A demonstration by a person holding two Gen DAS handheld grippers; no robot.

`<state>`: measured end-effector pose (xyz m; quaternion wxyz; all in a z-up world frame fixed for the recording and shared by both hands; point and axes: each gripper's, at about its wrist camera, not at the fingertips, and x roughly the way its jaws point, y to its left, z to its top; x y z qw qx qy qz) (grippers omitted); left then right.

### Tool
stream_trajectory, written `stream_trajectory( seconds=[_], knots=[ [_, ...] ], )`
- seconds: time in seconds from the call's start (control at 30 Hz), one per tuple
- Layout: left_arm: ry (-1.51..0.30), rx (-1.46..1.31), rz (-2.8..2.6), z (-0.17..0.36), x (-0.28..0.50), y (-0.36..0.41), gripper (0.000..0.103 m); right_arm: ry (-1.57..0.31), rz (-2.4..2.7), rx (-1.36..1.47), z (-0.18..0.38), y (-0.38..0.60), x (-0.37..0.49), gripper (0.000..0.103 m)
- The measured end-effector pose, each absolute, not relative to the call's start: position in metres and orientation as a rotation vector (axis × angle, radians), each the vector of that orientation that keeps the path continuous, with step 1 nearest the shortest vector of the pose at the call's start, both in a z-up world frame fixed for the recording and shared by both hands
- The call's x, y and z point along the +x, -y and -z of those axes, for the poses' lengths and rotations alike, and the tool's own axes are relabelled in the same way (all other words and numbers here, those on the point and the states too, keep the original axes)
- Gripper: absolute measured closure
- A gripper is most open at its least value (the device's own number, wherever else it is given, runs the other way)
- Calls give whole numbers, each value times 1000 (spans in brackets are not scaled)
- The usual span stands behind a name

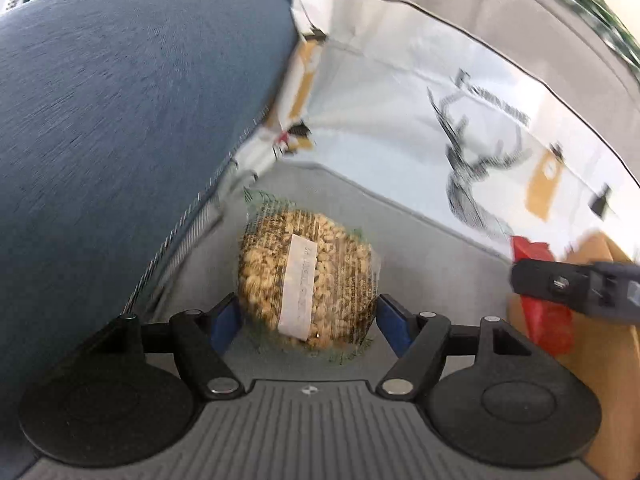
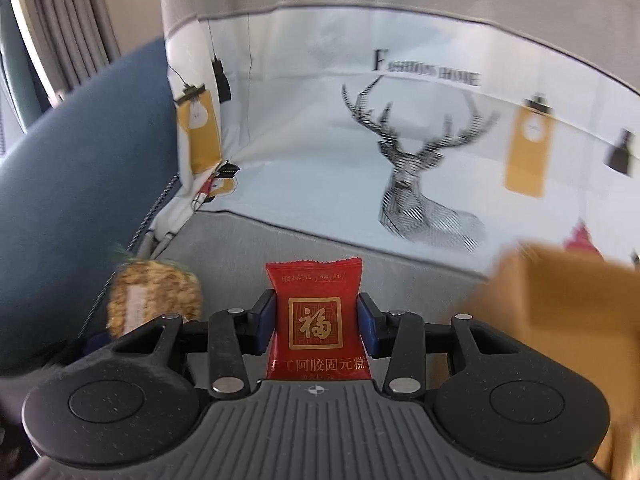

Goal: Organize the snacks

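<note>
Gripping now: the right gripper (image 2: 317,322) has its jaws pressed on both sides of a red snack packet (image 2: 316,322), which stands upright between the blue pads with its top edge poking out above them.
Left gripper (image 1: 308,312): jaws set wide around a round puffed-grain cake (image 1: 306,284) in clear wrap with a white label; the blue pads sit at its two sides, and with the blur I cannot tell whether they press on it.
Surface: grey seat cushion (image 1: 420,248), with both snacks over it.
Left edge of the cushion: a blue upholstered armrest (image 1: 120,100) rises beside the grain cake.
Back edge: a white printed cover (image 2: 400,128) with a deer drawing and lettering.
Right edge: a tan cardboard box (image 2: 560,300), blurred, close to the right gripper.
</note>
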<state>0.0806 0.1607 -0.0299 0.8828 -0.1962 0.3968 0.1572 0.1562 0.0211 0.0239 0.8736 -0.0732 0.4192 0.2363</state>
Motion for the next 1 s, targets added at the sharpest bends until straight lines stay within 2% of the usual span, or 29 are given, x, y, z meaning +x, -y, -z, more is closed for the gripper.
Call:
stream_trajectory(
  seconds=[0.1,0.13,0.17,0.2,0.4,0.5,0.57,0.73,0.9,0.97,1.0],
  knots=[
    [-886,-461,-294,24,53,-160,28,-839,-510,-144,-36,-1,110,59],
    [-903,-485,-284,22,42,-161,36,-827,-517,-141,-38,5,94,59],
    [-919,-511,-276,20,32,-162,49,-819,-525,-136,-39,10,79,59],
    [-933,-545,-262,18,19,-163,51,-817,-545,-133,-39,15,64,59],
    [-981,-581,-248,18,-29,-163,51,-795,-646,-154,-19,28,-14,59],
    [-932,-581,-261,9,-36,-165,45,-799,-668,-180,2,29,-38,59],
    [-916,-574,-264,7,-36,-164,36,-799,-661,-175,19,33,-46,58],
    [-928,-493,-260,12,-13,-150,19,-837,-642,-193,46,32,-45,58],
    [-999,-450,-281,32,15,-140,15,-851,-624,-219,59,26,-39,54],
    [-1018,-442,-289,39,23,-137,5,-879,-617,-215,64,24,-36,53],
    [-1041,-429,-299,43,28,-135,4,-886,-618,-216,67,24,-35,49]
  ],
)
